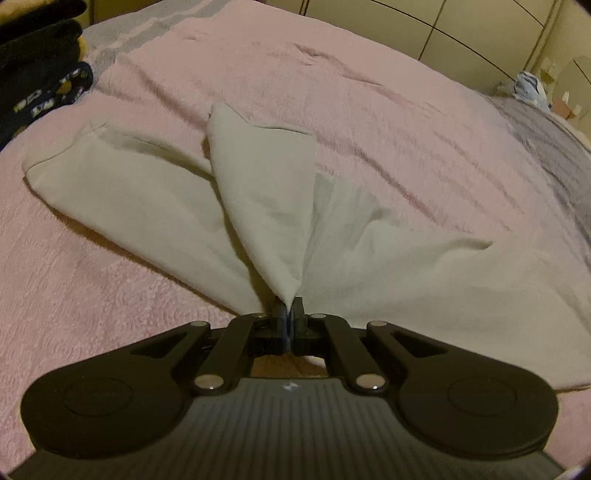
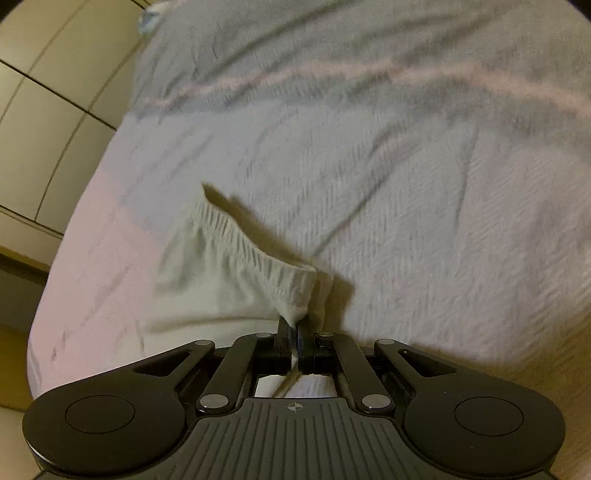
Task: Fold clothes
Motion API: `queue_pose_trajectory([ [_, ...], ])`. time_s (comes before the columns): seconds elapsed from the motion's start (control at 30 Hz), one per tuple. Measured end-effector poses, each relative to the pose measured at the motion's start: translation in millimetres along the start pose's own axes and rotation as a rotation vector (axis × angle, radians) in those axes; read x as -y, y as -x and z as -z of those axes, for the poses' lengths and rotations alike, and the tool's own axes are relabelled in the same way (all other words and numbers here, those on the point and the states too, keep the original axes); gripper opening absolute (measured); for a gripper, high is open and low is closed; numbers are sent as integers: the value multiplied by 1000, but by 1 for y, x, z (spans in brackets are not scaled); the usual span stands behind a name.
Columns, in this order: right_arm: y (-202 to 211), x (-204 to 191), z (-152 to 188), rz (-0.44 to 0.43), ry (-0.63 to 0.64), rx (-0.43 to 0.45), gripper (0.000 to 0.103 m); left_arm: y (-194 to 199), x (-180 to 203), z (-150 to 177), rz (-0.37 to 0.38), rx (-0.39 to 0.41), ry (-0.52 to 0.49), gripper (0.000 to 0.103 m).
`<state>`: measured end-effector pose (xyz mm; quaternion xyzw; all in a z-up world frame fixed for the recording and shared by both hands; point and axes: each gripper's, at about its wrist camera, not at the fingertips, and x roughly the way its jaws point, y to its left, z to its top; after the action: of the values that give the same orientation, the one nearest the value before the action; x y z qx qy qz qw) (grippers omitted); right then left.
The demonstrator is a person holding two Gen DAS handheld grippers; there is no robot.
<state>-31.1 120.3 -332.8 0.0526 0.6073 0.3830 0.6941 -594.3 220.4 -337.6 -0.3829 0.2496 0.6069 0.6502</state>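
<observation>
Pale cream trousers (image 1: 258, 192) lie spread on the pink bed cover (image 1: 369, 110), one leg fanning out to the left and another part to the right. My left gripper (image 1: 289, 308) is shut on a pinch of that fabric, which rises to the jaws in a peaked fold. In the right wrist view the trousers' elastic waistband (image 2: 255, 254) runs up to my right gripper (image 2: 293, 328), whose jaws hold the waistband's corner with cloth showing between them. The waistband is lifted off the bed cover (image 2: 406, 221) and casts a shadow behind it.
A pile of dark clothes (image 1: 40, 74) sits at the far left of the bed. Cream wardrobe doors (image 1: 443, 26) stand beyond the bed, and a blue-and-white item (image 1: 532, 88) lies at the far right. In the right wrist view the bed's edge drops off at the left beside the wardrobe (image 2: 48, 110).
</observation>
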Motion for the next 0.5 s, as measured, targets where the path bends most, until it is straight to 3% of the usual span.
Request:
queue_pose_trajectory([
  [0.03,-1,-2,1,13,4,-19,15,3,0,-2,1,4,-1,4],
  [0.1,11,-14,1,87,73,7,44,10,-3,-5,2,11,3,9],
  [0.23,40,-59,4,377,254,144,49,31,-21,-10,-18,7,43,19],
  [0.3,45,-83,8,338,318,160,49,39,-32,-16,-37,7,60,20],
  [0.37,32,-122,21,221,415,95,49,45,-44,-26,-68,12,62,18],
  [0.5,-13,-203,77,111,623,2,49,34,-89,-52,-90,35,153,18],
])
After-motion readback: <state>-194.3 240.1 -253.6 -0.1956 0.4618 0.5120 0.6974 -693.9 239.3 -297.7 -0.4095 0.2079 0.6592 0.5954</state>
